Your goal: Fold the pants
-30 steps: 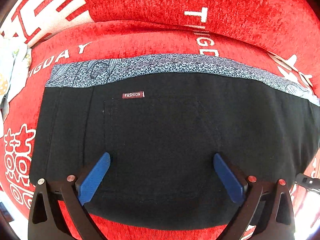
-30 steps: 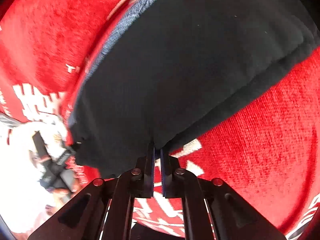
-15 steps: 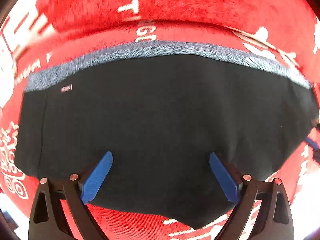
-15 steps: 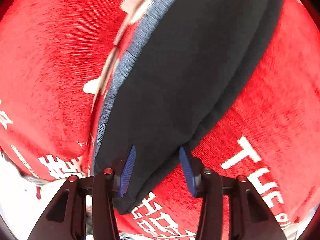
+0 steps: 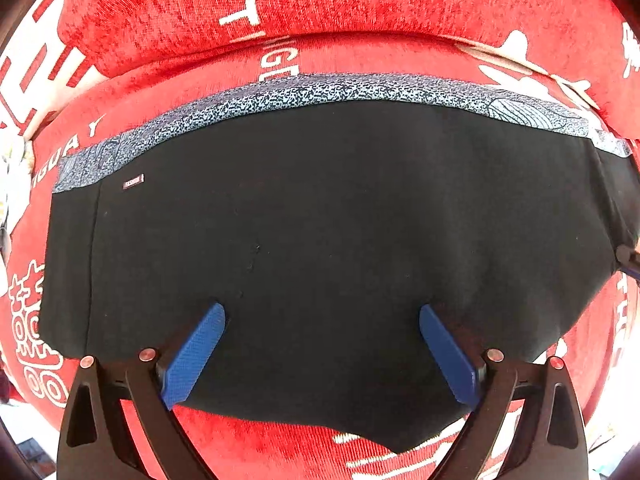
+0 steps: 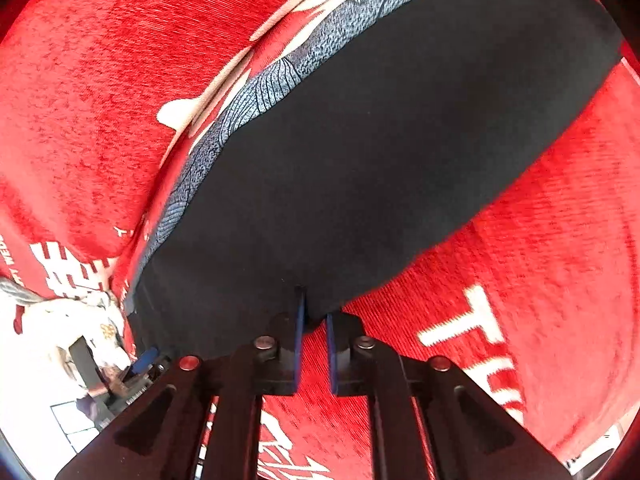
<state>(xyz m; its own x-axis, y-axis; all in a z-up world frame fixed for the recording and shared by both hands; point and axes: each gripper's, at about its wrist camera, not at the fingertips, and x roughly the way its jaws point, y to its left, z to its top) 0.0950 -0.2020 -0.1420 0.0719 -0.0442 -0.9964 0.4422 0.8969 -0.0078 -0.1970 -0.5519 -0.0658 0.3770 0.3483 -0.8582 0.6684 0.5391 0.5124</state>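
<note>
On a red blanket (image 5: 360,8) with white lettering, seen from the left wrist, the black pants (image 5: 320,232) lie folded into a wide flat block. A speckled grey-blue waistband (image 5: 320,90) runs along their far edge, and a small label (image 5: 133,182) sits near the left end of it. The left gripper (image 5: 322,316) hangs straight over the near half of the pants with its 2 blue pads (image 5: 192,360) spread wide, nothing pinched between them. The near hem dips to a point over the blanket between the fingers.

From the right wrist, the same pants (image 6: 380,152) stretch away to the upper right, waistband (image 6: 256,96) on the left, blanket (image 6: 540,280) on both sides. The right gripper (image 6: 314,320) has just been closing and now stands nearly clenched at the near corner of the pants, with a fold of black cloth reaching down between the pad tips. At the lower left, the left gripper (image 6: 140,360) shows past the edge of the pants, against a pale cluttered patch (image 6: 60,320) too bright to read.
</note>
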